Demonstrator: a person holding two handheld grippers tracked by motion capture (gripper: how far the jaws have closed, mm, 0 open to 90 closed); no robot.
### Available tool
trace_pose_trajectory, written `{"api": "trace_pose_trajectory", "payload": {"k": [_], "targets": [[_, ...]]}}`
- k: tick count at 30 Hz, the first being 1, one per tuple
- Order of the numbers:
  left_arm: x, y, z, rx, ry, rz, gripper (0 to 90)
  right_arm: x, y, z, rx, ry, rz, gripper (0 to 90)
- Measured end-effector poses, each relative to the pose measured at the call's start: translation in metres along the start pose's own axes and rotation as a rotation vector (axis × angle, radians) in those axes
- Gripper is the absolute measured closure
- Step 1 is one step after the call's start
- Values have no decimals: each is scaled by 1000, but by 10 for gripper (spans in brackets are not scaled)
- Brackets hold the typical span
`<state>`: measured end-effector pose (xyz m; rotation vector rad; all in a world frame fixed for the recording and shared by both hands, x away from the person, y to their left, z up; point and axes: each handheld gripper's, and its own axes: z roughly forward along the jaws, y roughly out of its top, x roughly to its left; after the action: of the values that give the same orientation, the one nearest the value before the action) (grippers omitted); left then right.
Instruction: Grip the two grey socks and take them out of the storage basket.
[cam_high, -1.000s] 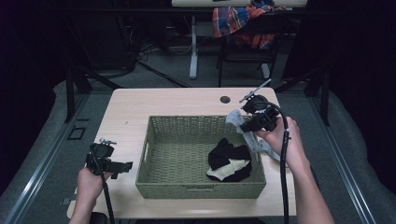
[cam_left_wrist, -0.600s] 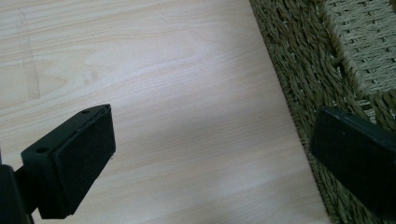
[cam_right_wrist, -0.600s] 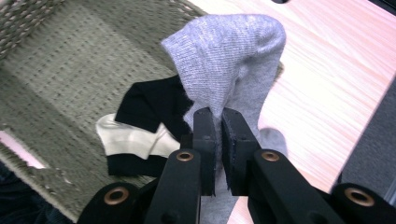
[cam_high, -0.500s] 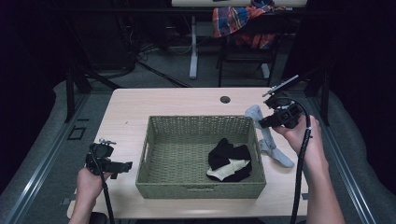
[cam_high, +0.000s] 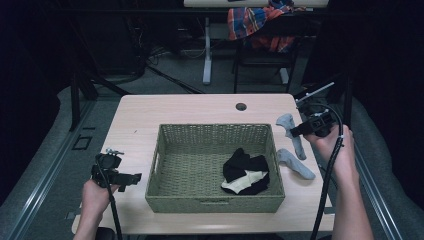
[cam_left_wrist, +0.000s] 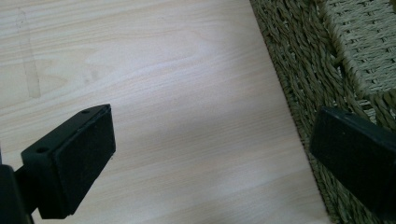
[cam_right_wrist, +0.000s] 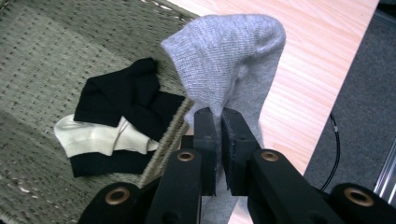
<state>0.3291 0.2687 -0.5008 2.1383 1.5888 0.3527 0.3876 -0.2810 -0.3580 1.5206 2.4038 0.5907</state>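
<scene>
While right gripper (cam_right_wrist: 218, 140) fingers pinch it, grey sock (cam_right_wrist: 229, 60) hangs folded, ribbed.

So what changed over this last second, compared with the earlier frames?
The right tool, shut on the grey sock, carried it from the basket's right rim out toward the table's right edge, still dragging the sock's tail. The left tool stayed put, open, and the black and cream socks lie in the basket as before.
</scene>
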Motion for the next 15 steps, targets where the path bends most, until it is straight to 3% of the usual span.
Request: {"api": "trace_pose_trajectory", "payload": {"k": [15], "targets": [[0,0,0,-1,1,0,8,-27,-10,19,50,-45,74,861]]}}
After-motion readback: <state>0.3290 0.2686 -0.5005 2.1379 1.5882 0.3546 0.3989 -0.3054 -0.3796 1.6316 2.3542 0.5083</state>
